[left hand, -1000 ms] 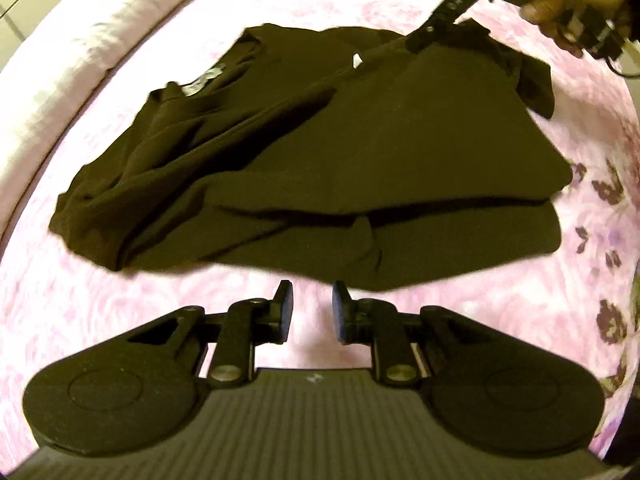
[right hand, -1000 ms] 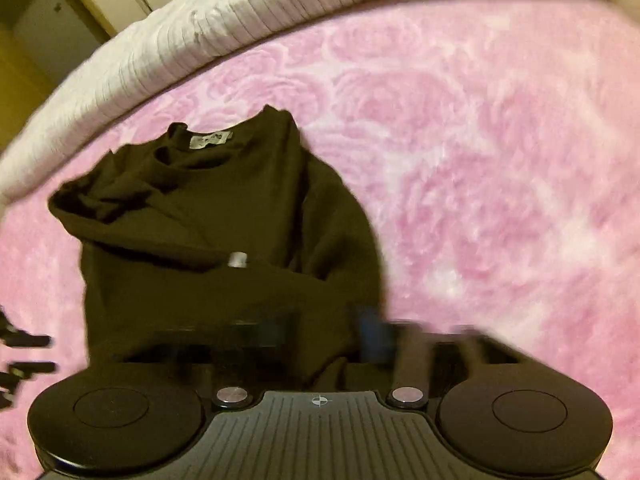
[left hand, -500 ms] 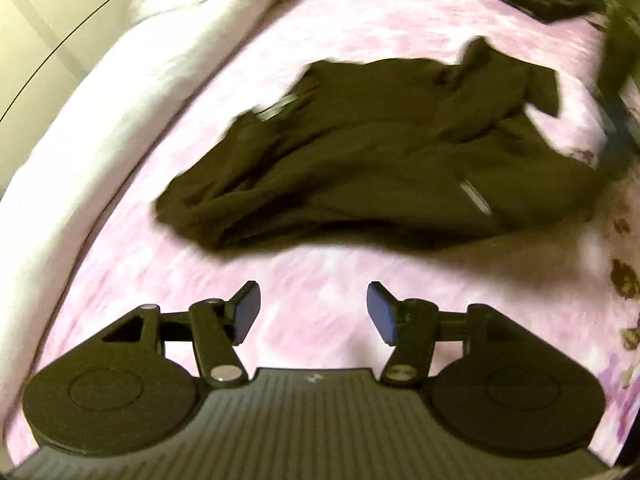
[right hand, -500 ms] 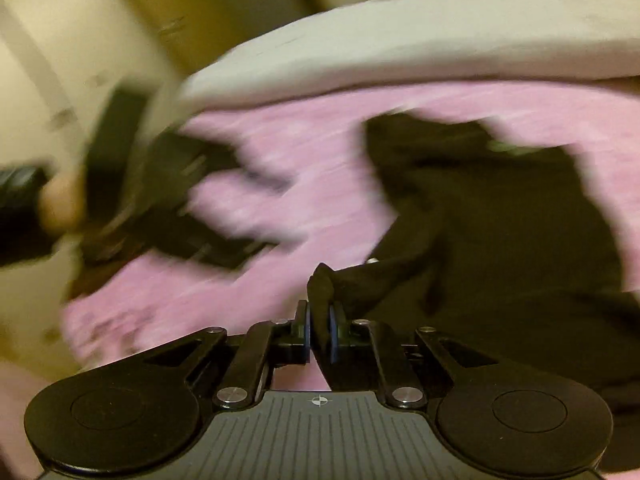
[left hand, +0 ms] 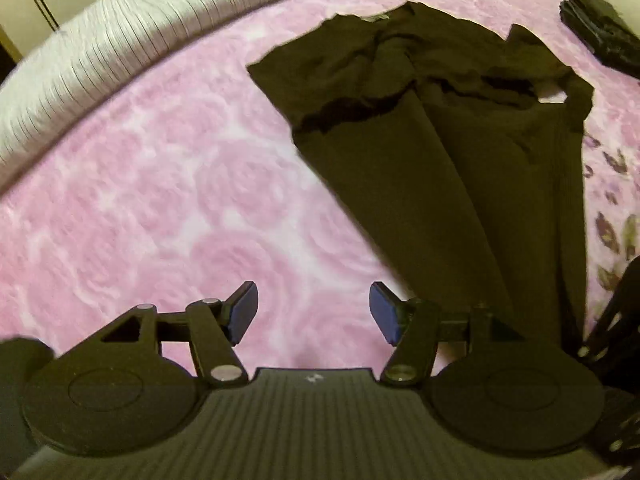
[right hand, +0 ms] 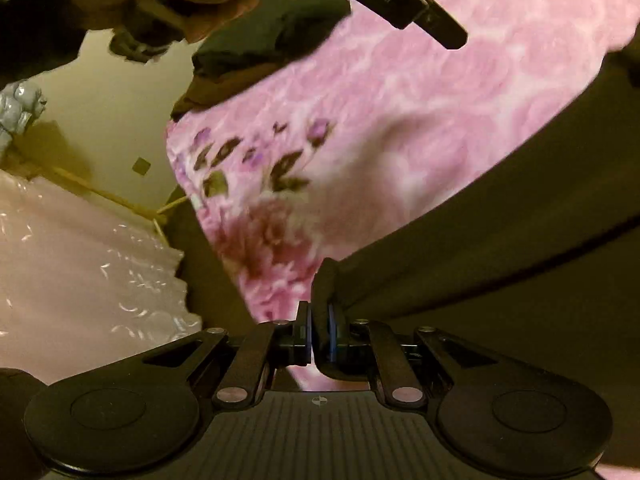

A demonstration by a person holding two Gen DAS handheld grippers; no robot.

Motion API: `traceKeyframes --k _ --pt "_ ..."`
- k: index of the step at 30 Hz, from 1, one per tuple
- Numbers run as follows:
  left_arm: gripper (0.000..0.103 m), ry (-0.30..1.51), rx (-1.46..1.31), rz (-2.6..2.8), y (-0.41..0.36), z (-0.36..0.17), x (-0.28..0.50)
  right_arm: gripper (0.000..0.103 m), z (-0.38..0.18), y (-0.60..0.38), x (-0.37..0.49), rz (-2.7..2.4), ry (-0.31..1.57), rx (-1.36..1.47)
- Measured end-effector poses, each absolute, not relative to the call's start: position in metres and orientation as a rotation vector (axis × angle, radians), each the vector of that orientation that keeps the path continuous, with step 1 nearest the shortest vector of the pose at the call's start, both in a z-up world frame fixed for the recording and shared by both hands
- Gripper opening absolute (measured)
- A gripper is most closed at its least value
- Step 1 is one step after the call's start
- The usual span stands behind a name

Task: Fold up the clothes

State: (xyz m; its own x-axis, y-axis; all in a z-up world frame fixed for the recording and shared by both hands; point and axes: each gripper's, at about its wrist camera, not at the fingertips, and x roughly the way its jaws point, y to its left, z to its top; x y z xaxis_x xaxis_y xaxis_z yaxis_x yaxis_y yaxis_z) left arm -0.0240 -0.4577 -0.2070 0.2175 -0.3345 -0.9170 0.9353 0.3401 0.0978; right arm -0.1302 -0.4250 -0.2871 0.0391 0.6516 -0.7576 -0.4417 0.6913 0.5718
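Dark knit: the brown garment lies stretched long on the pink bedspread, one end lifted toward the right tongs.
Handling: soft, light and limp, I judge; it will sag and drag, so corners or hems are the best places to grip.
Right tongs: clenched on a fold of the garment's edge.
Left tongs: released, nothing between them, over bare bedspread.
Change: the heap has been drawn into a strip; the left jaws have just been opening.
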Motion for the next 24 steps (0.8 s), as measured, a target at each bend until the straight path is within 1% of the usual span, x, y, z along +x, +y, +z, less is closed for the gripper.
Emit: traceKeyframes --k 2,4,5,6,7,10,13,18,19,21,23,24 --pt "0.060 0.972 0.757 -1.036 -0.457 -0.213 -0.030 0.010 -0.292 -0.427 -0.136 0.817 1.284 0.214" --pt "0.061 0.984 0.724 -1.066 -0.461 -0.218 -0.036 0.023 -0.287 -0.440 -0.135 0.782 1.276 0.247" --pt "0.062 0.991 0.709 -1.085 -0.464 -0.221 -0.040 0.027 -0.283 -0.450 -0.136 0.760 1.271 0.267" --pt "0.063 1.002 0.701 -1.099 -0.466 -0.226 -0.045 0.040 -0.278 -0.460 -0.136 0.732 1.259 0.281" --pt "0.065 1.021 0.699 -1.109 -0.470 -0.232 -0.050 0.051 -0.270 -0.474 -0.136 0.688 1.233 0.280" --pt "0.065 1.102 0.695 -1.107 -0.477 -0.253 -0.065 0.059 -0.251 -0.530 -0.142 0.480 1.160 0.210" --pt "0.065 1.195 0.664 -1.061 -0.471 -0.269 -0.081 0.063 -0.244 -0.602 -0.152 0.200 1.119 0.110" --pt "0.064 1.329 0.665 -0.982 -0.453 -0.290 -0.107 0.065 -0.265 -0.722 -0.166 -0.086 1.155 0.239" --pt "0.062 1.347 0.671 -0.970 -0.451 -0.294 -0.112 0.066 -0.269 -0.743 -0.168 -0.125 1.155 0.273" --pt "0.049 1.359 0.693 -0.959 -0.451 -0.300 -0.119 0.067 -0.280 -0.768 -0.169 -0.152 1.156 0.354" --pt "0.033 1.371 0.715 -0.949 -0.450 -0.306 -0.127 0.069 -0.291 -0.785 -0.167 -0.154 1.155 0.441" --pt "0.028 1.378 0.719 -0.948 -0.451 -0.307 -0.129 0.070 -0.297 -0.794 -0.166 -0.154 1.154 0.485"
